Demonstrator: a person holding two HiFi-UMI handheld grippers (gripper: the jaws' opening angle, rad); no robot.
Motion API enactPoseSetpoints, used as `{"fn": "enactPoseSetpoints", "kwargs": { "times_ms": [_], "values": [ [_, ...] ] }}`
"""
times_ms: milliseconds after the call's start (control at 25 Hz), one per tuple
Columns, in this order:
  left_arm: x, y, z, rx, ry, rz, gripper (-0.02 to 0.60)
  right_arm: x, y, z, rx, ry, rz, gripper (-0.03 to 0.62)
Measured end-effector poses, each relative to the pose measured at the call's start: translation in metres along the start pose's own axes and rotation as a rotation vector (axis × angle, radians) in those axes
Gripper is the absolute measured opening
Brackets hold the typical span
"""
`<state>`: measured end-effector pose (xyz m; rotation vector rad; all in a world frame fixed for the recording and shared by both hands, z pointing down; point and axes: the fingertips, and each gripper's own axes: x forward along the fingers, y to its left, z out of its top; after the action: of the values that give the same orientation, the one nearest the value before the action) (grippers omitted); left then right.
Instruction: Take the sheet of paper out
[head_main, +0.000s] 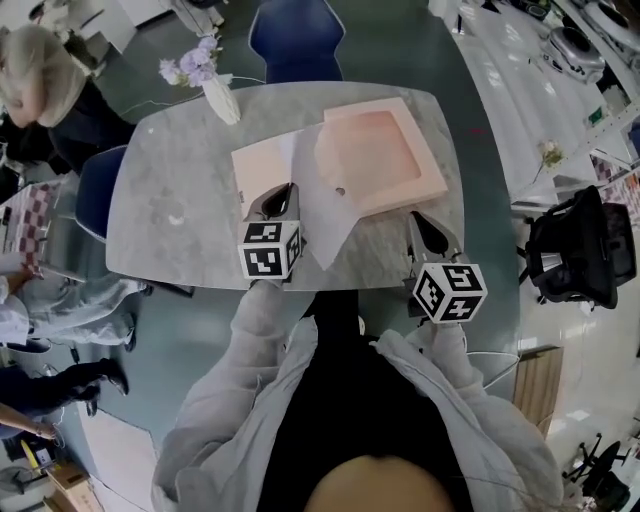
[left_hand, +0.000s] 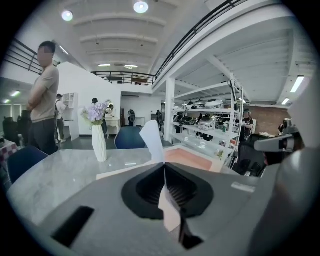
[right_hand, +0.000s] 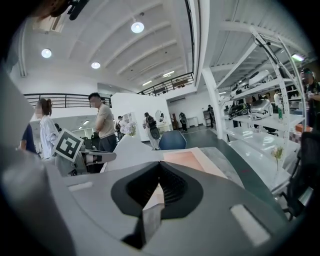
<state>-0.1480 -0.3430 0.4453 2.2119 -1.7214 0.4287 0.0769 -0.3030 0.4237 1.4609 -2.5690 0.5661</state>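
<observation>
No words to read anywhere: only black-and-white square markers on the cube (head_main: 270, 250) of each tool. Pinches the sheet of paper (head_main: 322, 215) in the left tool (head_main: 282, 192), jaws closed flat on it, with a white edge standing up past the tips in the left gripper view. Places the sheet at the front of the worktop (head_main: 180, 200), between the two tools, one corner hanging past the edge and the right side seemingly tucked under the pink folder (head_main: 385, 150). Clamps the right tool (head_main: 416, 216) shut on a thin pale pink strip, apparently the folder's near edge, though hard to tell for sure. Unclear too whether the pale pink panel (head_main: 262, 165) beside the left tool belongs to the folder.
</observation>
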Motion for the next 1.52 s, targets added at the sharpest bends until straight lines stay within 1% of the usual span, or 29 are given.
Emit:
{"fn": "enactPoseSetpoints", "kwargs": {
  "times_ms": [160,320,520,640,800,880,1000,1240,1520],
  "values": [
    [-0.036,-0.016,0.001,-0.007,-0.057,-0.026,0.003,-0.021,0.012,-0.005,-0.003,-0.023,0.022,0.009],
    [-0.069,-0.033,0.005,-0.045,-0.113,-0.072,0.003,-0.038,0.021,-0.010,-0.007,-0.034,0.045,0.009],
    [-0.100,-0.053,0.008,-0.084,-0.182,-0.138,0.003,-0.051,0.034,-0.009,-0.009,-0.055,0.084,0.009],
    [-0.112,-0.068,0.006,-0.124,-0.215,-0.200,0.003,-0.057,0.042,-0.007,-0.023,-0.068,0.113,0.009],
    [-0.124,-0.090,0.001,-0.142,-0.249,-0.310,0.003,-0.061,0.047,-0.007,-0.035,-0.072,0.143,0.009],
    [-0.128,-0.094,-0.002,-0.164,-0.252,-0.341,0.003,-0.061,0.050,-0.008,-0.043,-0.071,0.149,0.009],
    [-0.127,-0.097,-0.006,-0.185,-0.252,-0.354,0.003,-0.060,0.048,-0.011,-0.039,-0.062,0.150,0.009],
    [-0.118,-0.098,-0.009,-0.152,-0.233,-0.339,0.003,-0.054,0.048,-0.017,-0.056,-0.038,0.149,0.009],
    [-0.111,-0.094,-0.010,-0.154,-0.220,-0.322,0.003,-0.047,0.046,-0.017,-0.054,-0.024,0.146,0.009]
  ]
}}
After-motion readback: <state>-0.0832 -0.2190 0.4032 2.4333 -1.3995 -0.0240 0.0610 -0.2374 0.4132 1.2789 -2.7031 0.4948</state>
